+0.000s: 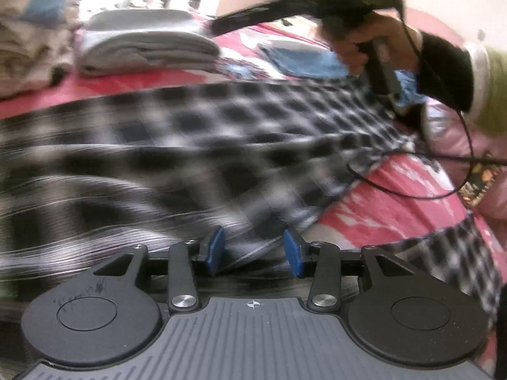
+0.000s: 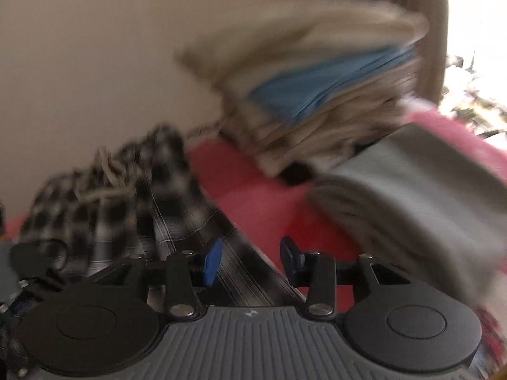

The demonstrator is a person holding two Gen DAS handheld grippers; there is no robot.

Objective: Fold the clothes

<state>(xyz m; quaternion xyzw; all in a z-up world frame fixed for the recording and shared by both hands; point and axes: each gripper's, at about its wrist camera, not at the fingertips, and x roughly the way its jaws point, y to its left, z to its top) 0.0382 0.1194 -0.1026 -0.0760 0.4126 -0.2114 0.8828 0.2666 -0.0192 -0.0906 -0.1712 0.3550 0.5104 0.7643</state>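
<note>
A black-and-white checked garment lies spread across the red bed cover, blurred by motion. My left gripper hovers open over its near edge, blue pads apart with cloth showing between and below them. In the right wrist view the same checked garment lies bunched at the left, a strip of it running under my right gripper, which is open. The right gripper also shows in the left wrist view, high at the back, held by a hand.
A folded grey garment and a stack of beige and blue clothes sit at the back left. A folded blue piece lies further right. A black cable trails over the cover. A pale wall stands behind.
</note>
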